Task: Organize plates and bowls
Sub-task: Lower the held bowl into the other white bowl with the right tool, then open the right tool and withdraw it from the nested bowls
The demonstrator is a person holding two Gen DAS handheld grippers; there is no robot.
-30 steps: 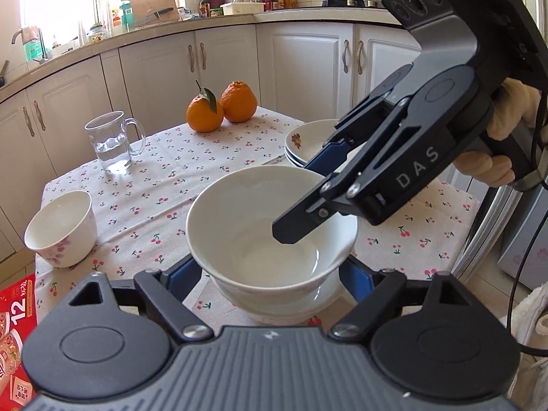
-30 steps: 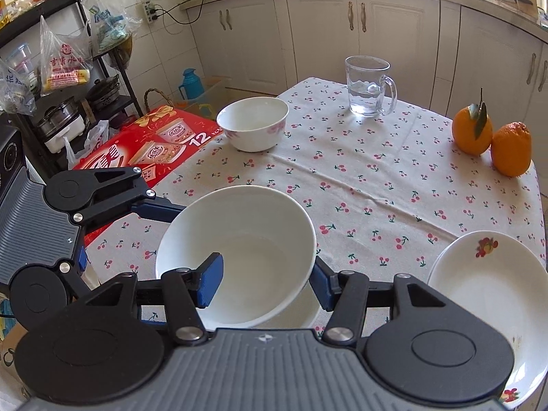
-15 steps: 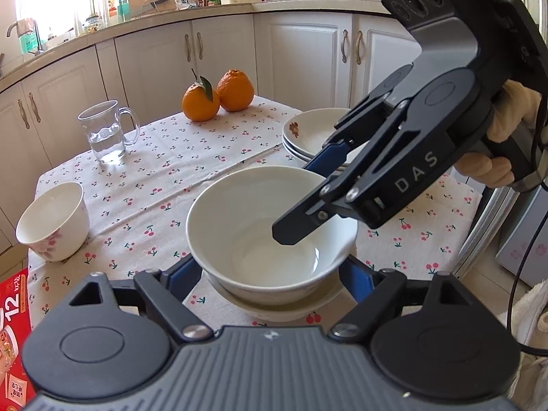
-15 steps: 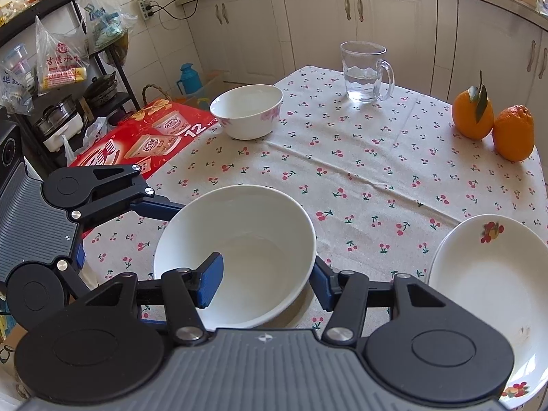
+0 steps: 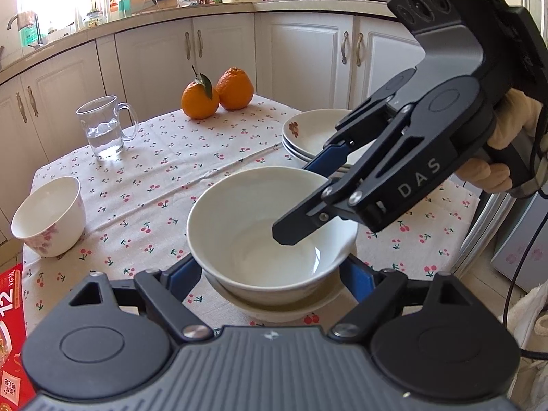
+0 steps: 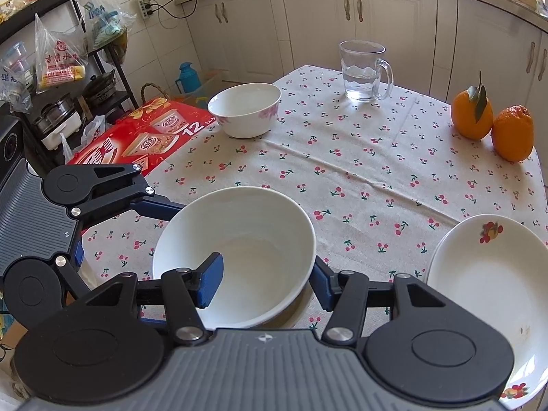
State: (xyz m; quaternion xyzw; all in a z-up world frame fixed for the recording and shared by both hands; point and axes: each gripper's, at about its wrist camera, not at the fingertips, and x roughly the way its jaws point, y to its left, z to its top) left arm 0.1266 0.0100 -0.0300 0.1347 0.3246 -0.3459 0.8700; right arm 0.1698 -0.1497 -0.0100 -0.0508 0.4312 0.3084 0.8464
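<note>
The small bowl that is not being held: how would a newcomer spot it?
Find the cherry-print tablecloth. At its edge, next to the red carton, the small bowl stands alone. Unlike the plain big bowl, it has pink flowers on its outside.

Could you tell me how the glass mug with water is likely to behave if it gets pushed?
The glass mug is probably fragile and heavy for its size: thick clear walls. Its water could slosh; it looks tall, so a high push may tip it.
</note>
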